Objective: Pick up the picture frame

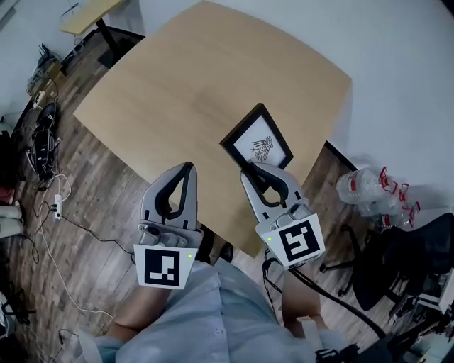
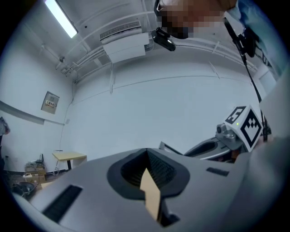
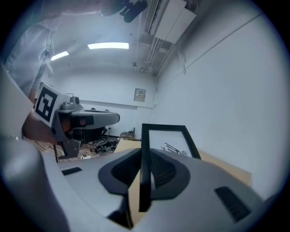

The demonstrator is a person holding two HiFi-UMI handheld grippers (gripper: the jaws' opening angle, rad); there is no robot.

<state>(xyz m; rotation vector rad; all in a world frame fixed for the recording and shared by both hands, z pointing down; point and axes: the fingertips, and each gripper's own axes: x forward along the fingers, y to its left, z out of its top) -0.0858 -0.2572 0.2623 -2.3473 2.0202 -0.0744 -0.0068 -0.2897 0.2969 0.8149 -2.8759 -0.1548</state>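
The picture frame (image 1: 259, 140) is black with a white sheet and a dark line drawing, and sits over the right part of the wooden table (image 1: 191, 78). My right gripper (image 1: 250, 167) is shut on the frame's near edge. In the right gripper view the frame (image 3: 165, 140) rises out from between the jaws of the right gripper (image 3: 144, 152). Whether the frame is off the tabletop I cannot tell. My left gripper (image 1: 186, 167) hovers over the table's near edge, a hand's width left of the frame. The left gripper (image 2: 147, 154) is shut on nothing.
A black office chair (image 1: 411, 262) and several plastic bottles (image 1: 365, 188) are on the floor at the right. Cables and a power strip (image 1: 55, 205) lie on the wooden floor at the left. A small table (image 1: 89, 14) stands at the far left.
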